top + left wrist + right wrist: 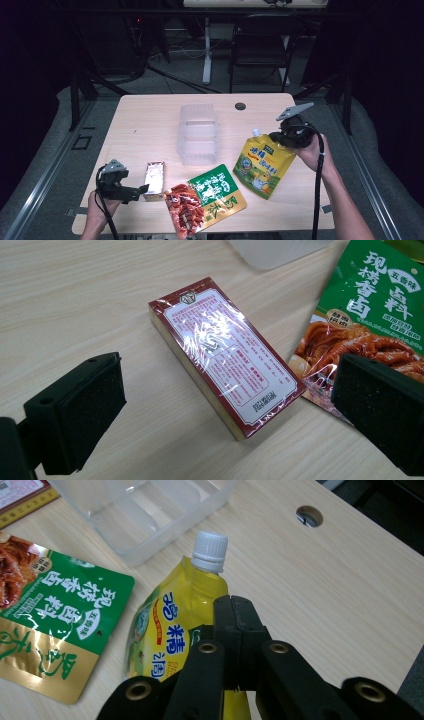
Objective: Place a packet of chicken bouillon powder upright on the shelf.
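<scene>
**Snack packs on a wooden counter, one gripper at each side**

Dark room surrounds a pale wooden counter [150, 120]. At its middle stands a clear bin [198, 134]. Nearer the person lies a green pouch [220, 192] with a red pack [185, 209] overlapping its left edge. Right of the bin lies a yellow pouch [262, 165] with a white cap [210, 551]. Left of the green pouch lies a small box [227, 357].

The right gripper [235, 611] has its jaws pressed together, just over the yellow pouch's upper edge; whether they pinch it I cannot tell. The left gripper [227, 412] has its jaws wide apart, the box lying between them, untouched.
</scene>
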Demonstrator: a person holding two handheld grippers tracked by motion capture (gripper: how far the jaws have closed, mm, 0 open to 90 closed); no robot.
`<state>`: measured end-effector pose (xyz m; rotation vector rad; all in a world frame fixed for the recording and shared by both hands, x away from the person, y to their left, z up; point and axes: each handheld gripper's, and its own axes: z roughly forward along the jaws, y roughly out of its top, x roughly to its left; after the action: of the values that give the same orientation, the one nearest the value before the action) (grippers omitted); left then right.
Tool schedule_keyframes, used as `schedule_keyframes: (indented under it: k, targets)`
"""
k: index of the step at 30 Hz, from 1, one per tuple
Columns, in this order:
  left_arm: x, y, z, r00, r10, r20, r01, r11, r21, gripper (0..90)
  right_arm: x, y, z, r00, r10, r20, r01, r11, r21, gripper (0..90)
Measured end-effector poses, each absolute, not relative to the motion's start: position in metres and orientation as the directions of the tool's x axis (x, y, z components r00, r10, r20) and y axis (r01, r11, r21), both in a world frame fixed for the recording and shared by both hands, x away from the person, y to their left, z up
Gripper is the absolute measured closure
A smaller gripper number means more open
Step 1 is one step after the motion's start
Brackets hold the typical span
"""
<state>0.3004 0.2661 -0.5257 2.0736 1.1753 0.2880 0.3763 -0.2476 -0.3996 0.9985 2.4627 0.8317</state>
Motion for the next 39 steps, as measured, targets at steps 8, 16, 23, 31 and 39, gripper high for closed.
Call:
schedule_keyframes:
  k: [8,16,23,31,39]
  targets:
    - [0.3,0.267,-0.526,0.562,0.813,-0.15,0.652,-0.324,0.685,0.7,0.371,-0.229,-0.389,-0.725,0.675,-0.136,0.463,0.624,0.629,90.0]
    - [0.301,0.266,-0.527,0.573,0.803,-0.163,0.654,-0.328,0.681,0.6,0.368,-0.234,-0.387,-0.761,0.645,-0.061,0.462,0.606,0.648,90.0]
    - [0.301,0.266,-0.526,0.585,0.794,-0.167,0.648,-0.334,0.685,0.3,0.367,-0.233,-0.387,-0.777,0.628,-0.037,0.46,0.608,0.646,89.9]
    - [0.301,0.265,-0.526,0.591,0.788,-0.173,0.644,-0.332,0.689,0.2,0.368,-0.233,-0.387,-0.793,0.609,0.008,0.469,0.603,0.645,88.3]
    - [0.3,0.263,-0.525,0.603,0.78,-0.168,0.637,-0.344,0.69,0.2,0.368,-0.225,-0.392,-0.8,0.599,-0.027,0.469,0.653,0.595,86.6]
